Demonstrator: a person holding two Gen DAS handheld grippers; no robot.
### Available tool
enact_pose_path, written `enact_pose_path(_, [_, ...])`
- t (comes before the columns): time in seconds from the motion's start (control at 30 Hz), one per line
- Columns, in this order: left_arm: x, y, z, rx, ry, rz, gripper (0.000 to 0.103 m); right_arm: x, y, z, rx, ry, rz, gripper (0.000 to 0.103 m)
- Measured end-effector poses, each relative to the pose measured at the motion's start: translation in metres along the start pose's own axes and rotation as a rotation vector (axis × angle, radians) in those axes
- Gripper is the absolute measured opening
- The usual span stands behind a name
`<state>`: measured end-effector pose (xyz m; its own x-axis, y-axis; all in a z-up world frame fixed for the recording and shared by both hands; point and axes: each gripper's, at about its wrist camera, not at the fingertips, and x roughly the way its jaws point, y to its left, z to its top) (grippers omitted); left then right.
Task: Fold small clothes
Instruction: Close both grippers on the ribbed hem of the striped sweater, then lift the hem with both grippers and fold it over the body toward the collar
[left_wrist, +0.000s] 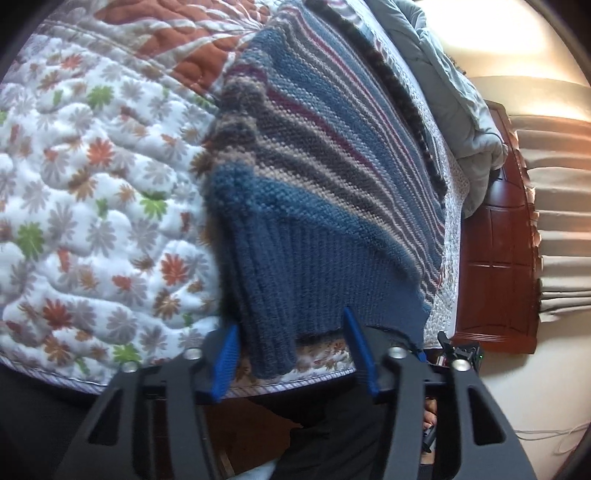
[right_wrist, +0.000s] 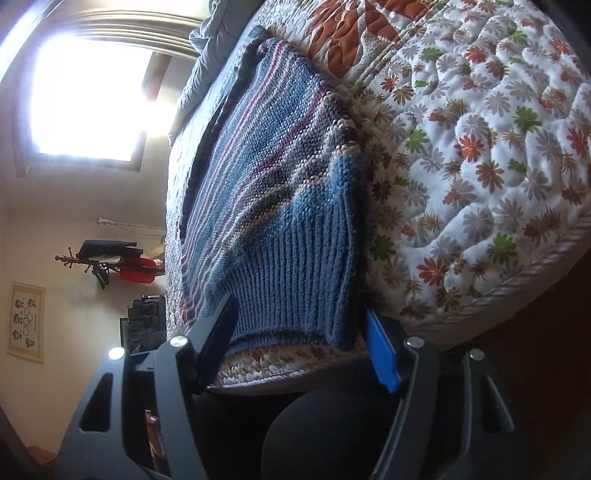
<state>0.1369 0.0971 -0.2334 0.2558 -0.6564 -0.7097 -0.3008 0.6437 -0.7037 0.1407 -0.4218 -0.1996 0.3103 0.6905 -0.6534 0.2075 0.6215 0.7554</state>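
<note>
A striped blue sweater (left_wrist: 325, 184) lies on a flowered quilt (left_wrist: 92, 184) at the bed's edge. Its ribbed hem sits between the spread pads of the left gripper (left_wrist: 291, 354) and right gripper (right_wrist: 301, 343); whether either pinches is unclear. Far sweater parts run out of frame.
</note>
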Motion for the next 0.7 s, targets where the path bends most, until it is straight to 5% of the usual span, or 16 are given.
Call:
enact_pose_path(0.17, [-0.003, 0.006, -0.001, -0.016, 0.011, -0.006, 0.017, 0.007, 0.004, 0.000, -0.013, 0.014, 0.001, 0.043])
enact_pose_path(0.3, [-0.002, 0.006, -0.004, -0.027, 0.011, -0.014, 0.010, 0.013, 0.005, 0.000, -0.026, 0.024, -0.007, 0.012])
enact_pose_path(0.7, [-0.054, -0.007, 0.004, -0.049, -0.105, -0.132, 0.008, -0.007, 0.044, 0.017, -0.097, -0.006, 0.075, 0.007])
